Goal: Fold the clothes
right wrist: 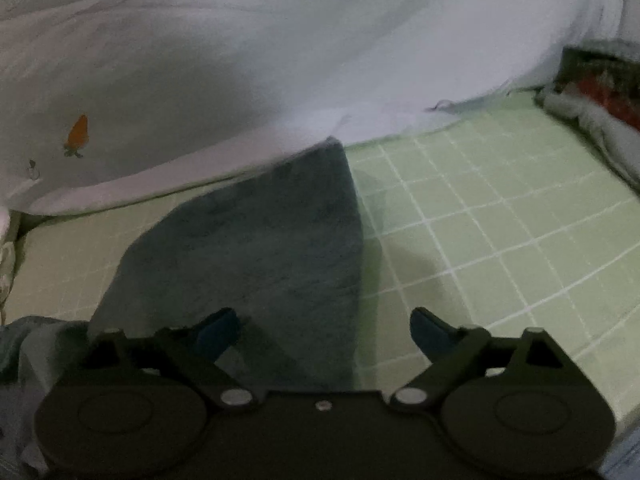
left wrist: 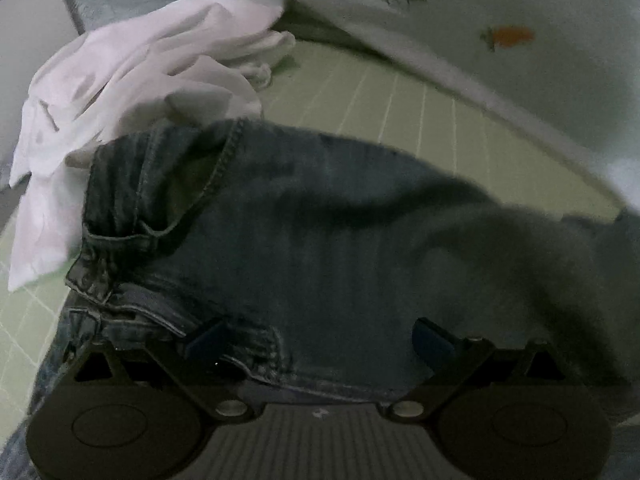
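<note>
Dark blue jeans lie across the green checked sheet, waistband and pocket seams at the left. My left gripper is open, its blue-padded fingers spread just over the denim near the waistband. In the right wrist view a jeans leg runs away toward the white quilt. My right gripper is open above the leg's near end, its left finger over denim and its right finger over the bare sheet.
A crumpled white garment lies left of the jeans. A white quilt with a carrot print borders the far side. Dark and red fabric sits at the far right.
</note>
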`<state>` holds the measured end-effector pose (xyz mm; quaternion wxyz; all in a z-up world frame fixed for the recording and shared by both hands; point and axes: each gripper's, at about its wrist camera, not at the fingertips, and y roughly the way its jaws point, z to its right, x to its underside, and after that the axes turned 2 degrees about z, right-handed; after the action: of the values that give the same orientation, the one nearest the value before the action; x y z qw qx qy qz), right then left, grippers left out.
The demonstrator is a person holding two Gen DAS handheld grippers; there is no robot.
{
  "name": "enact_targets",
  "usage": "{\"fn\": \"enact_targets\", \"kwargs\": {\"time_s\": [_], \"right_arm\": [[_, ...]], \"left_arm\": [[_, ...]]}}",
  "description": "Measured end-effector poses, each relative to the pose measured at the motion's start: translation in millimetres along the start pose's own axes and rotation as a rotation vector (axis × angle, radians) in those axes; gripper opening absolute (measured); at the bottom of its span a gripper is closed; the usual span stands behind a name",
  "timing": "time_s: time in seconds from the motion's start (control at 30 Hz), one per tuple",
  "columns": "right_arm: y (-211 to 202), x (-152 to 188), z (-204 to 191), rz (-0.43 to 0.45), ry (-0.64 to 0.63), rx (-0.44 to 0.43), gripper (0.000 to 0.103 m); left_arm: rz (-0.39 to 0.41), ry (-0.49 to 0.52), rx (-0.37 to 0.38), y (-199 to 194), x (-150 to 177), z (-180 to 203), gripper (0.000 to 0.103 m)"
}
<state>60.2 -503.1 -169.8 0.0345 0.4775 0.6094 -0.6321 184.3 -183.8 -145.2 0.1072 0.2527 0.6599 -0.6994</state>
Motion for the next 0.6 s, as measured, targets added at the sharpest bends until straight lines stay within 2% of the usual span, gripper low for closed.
{"fn": "enact_targets", "kwargs": {"time_s": [0.1,0.17,0.27,0.3,0.33,0.47,0.6], "right_arm": [[5,0,6,-0.006,0.037,-0.032,0.083],[7,0,8,-0.011,0.054,-0.057,0.071],[6,1,3,0.001,0.043,-0.098,0.038],[4,1,1,0.010,0.038,-0.097,0.020],[1,0,-4,0.018,0.027,-0.098,0.012],[-22,-6,-30,0.120,-0.045,-0.065,0.008],[-51,-12,-73,0.203,-0.115,-0.135,0.007]], "left_arm": [[-0.023,0.111,-0.065,8,9,10,0.102],[-0.017,0.152,-0.081,11,13,13,0.103],[-0.028,0.144,-0.071,12,13,10,0.103],[-0.031,0.150,-0.064,12,12,9,0.103],[-0.035,0.156,-0.055,12,11,8,0.103],[-0.048,0.175,-0.022,11,9,-1,0.103],[-0.027,0.147,0.015,5,9,-22,0.103]]}}
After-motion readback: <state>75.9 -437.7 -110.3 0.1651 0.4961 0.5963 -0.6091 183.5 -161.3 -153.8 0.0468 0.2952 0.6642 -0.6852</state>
